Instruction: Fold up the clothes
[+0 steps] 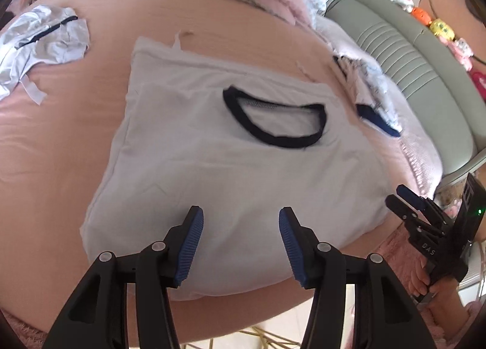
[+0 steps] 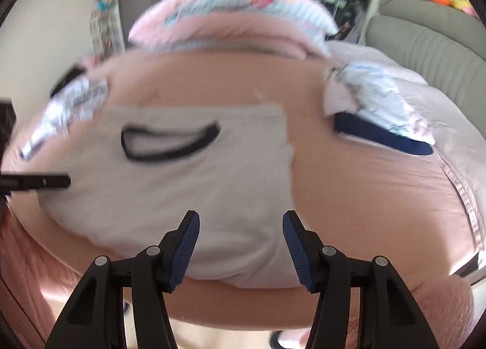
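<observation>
A white T-shirt (image 1: 212, 148) with a dark neckband lies partly folded into a flat rectangle near the front edge of the pink bed (image 1: 76, 142), while the left gripper (image 1: 240, 245) and the right gripper (image 2: 241, 248) hover over its near hem, both with jaws parted and nothing between the pads. The thin, limp cotton looks light and easily rumpled, likely to sag and lose its fold if lifted by one point. The two near corners of the hem seem the soundest places to pinch, one per gripper.
</observation>
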Available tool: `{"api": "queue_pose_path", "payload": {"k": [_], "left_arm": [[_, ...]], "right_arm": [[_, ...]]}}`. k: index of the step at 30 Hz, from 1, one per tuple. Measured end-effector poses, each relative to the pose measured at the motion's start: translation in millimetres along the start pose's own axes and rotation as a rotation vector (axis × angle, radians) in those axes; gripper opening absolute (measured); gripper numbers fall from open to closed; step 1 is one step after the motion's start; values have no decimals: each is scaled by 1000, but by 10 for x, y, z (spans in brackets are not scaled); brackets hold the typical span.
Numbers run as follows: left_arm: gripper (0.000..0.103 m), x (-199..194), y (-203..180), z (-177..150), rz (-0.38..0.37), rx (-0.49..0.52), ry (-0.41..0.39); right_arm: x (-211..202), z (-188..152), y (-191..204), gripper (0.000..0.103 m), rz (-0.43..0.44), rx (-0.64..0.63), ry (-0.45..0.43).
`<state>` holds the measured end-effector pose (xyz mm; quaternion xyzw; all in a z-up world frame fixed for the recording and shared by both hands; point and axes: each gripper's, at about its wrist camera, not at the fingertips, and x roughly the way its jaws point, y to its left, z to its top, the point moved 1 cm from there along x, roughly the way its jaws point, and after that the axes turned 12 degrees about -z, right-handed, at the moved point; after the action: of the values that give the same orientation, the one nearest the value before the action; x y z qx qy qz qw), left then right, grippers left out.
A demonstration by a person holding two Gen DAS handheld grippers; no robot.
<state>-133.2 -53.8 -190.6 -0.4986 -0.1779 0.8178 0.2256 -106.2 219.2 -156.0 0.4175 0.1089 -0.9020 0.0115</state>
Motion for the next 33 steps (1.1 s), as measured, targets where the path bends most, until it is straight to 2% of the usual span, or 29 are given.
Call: {"api": "queue_pose_path", "payload": {"k": [2, 5, 6, 8, 9, 11, 13, 15, 19, 21, 22, 23, 27, 29, 33], "left_arm": [[48, 33, -34, -60, 51, 44, 17], [48, -82, -35, -190, 194, 85, 41], [48, -154, -12, -231, 210, 76, 30], [49, -268, 43, -228, 195, 49, 9], [49, -316, 42, -194, 192, 54, -3], [49, -324, -53, -38, 196, 127, -20], [49, -273, -141, 153, 187, 192, -29], [49, -118, -172, 399, 148, 206, -18], [49, 449, -78, 751, 110, 195, 122], [49, 731, 16, 837, 147, 162, 221], [49, 807, 37, 869, 159, 162, 235], [49, 811, 23, 901, 154, 180, 212], [49, 826, 75, 1056, 190, 207, 122], [49, 859, 192, 1124, 204, 181, 97], [49, 802, 370, 1234, 143, 116, 14]], "right_arm": [[152, -52, -25, 56, -19, -5, 64], [305, -144, -132, 54, -40, 10, 153], [306, -184, -214, 54, -41, 29, 177], [299, -244, -403, 55, -23, 104, 232], [257, -196, -471, 55, -8, 134, 218], [171, -97, -604, 55, 23, 193, 188], [112, 147, -520, 55, 15, 113, 124], [122, 409, -404, 55, 8, 34, 85], [522, 840, -53, 55, 42, -100, 152], [735, 876, 191, 55, 28, -192, 216], [859, 881, 275, 55, 19, -233, 244], [983, 887, 359, 55, 10, -274, 273], [1181, 950, 470, 55, 15, -316, 261], [1255, 1032, 444, 55, 25, -283, 253], [1434, 1166, 300, 57, 59, -149, 234]]}}
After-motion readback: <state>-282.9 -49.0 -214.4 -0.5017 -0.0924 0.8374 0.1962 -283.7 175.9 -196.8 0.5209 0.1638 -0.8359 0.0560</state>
